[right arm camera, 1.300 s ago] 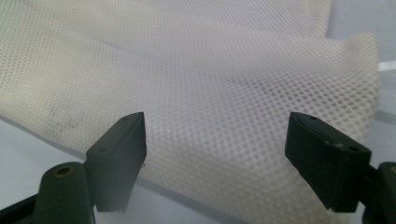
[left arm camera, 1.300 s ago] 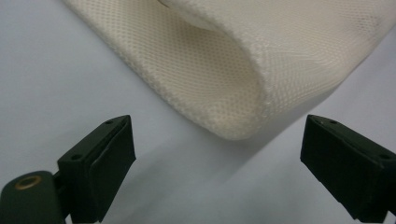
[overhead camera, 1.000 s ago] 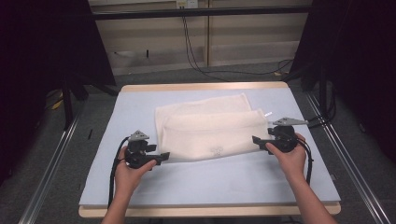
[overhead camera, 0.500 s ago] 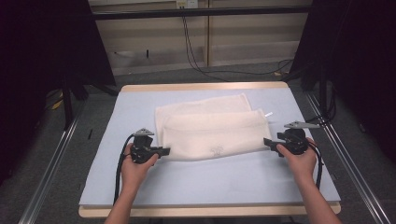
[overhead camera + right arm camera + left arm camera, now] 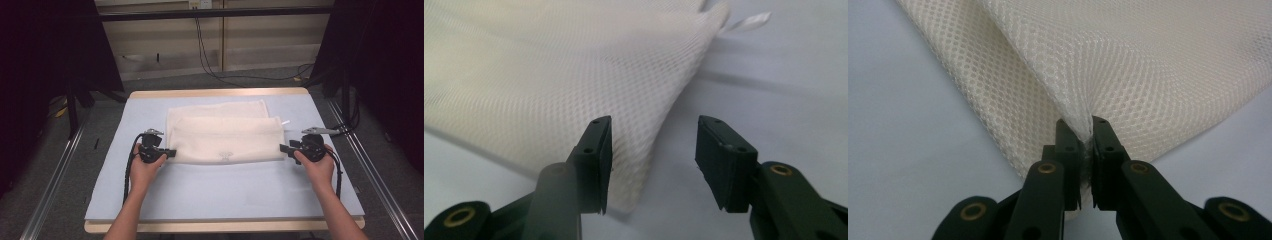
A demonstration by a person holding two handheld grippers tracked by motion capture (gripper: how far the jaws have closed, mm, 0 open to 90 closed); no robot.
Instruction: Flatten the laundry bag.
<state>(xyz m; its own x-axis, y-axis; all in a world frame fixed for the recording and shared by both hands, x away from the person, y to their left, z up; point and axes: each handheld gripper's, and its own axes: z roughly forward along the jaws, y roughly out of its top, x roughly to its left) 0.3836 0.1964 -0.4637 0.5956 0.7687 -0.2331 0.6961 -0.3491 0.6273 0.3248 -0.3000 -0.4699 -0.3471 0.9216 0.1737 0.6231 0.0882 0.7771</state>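
- Folded cream mesh cloth (image 5: 225, 137) is lying flat near the middle of the surface (image 5: 220, 187), long side running 9 to 3 o'clock; a second layer is sticking out from under it toward 12.
- A small white tag (image 5: 751, 21) is poking out at the cloth's far corner on the 3 o'clock side.
- Left gripper (image 5: 1087, 137) is sitting at the cloth's 9 o'clock end, near corner; jaws are clamped tight on a pinch of mesh, which is bunching up into a ridge between the pads.
- Right gripper (image 5: 654, 155) is sitting at the 3 o'clock end, near corner; jaws have just been closing but are standing partly apart, with the cloth edge lying against the left pad and reaching into the gap, not pinched yet.
- Both hands are coming in from 6 o'clock, one per gripper, with the grippers pointing inward at each other across the cloth.
- Surface is pale blue with a wooden rim.
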